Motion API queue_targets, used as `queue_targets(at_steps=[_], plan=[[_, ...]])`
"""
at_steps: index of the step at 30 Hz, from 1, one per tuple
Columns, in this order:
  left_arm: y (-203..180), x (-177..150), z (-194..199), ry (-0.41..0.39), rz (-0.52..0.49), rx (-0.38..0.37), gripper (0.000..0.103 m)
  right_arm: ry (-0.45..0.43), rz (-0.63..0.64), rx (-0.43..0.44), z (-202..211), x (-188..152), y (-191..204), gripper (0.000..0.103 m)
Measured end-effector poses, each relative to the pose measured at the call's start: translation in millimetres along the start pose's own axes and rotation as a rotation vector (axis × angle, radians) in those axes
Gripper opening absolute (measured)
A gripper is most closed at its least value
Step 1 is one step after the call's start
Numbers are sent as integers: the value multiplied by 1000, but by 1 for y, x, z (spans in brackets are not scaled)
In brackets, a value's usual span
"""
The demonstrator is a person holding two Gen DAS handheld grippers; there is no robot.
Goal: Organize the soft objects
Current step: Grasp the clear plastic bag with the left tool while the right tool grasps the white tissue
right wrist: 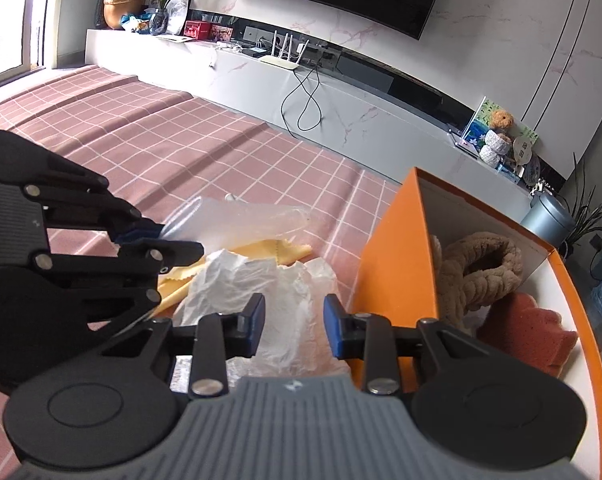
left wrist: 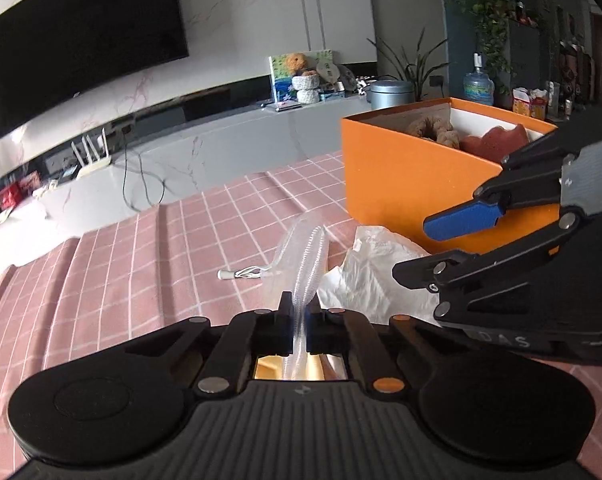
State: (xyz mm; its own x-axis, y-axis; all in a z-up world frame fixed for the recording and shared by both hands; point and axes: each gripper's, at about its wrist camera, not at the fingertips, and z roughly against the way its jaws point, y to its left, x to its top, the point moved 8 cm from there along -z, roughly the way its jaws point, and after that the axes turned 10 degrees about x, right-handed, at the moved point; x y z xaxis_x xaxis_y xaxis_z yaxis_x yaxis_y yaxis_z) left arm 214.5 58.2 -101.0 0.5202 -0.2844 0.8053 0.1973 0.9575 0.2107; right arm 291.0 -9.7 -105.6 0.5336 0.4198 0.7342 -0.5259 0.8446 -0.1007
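The left gripper [left wrist: 299, 312] pinches a clear mesh bag [left wrist: 307, 248]; the right gripper [right wrist: 295, 326] jaws stand spread above a white plastic bag [right wrist: 285, 292].

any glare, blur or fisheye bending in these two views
Left wrist view: fisheye bows the black tv screen and cabinet edge; the clear mesh pouch pinched in the left gripper looks soft. Right wrist view: bright window glare at far left, sunlit bands across the pink checked cloth, edges curved.

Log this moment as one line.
left gripper: shut on clear bag | right gripper: open over white bag | orange box: beside
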Motion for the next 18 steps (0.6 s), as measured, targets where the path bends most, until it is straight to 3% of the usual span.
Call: queue_targets(at_steps=[3,6,9,16,18], plan=[[15,-7,13,48,101,4,5,-1,-41,30,-4,-2,7,56],[25,-19,15,83,171,27,4,16,-82,60,-12,-7,14,69],[28,-27,11,114,218,3,4,36,-118,44,-24,-14,14,76],[28,-34,6,129,237,-8,4,34,-239,63,-41,-24,8,73],[28,-36,5,134,239,-8,4,33,-285,79,-45,-27,4,65]])
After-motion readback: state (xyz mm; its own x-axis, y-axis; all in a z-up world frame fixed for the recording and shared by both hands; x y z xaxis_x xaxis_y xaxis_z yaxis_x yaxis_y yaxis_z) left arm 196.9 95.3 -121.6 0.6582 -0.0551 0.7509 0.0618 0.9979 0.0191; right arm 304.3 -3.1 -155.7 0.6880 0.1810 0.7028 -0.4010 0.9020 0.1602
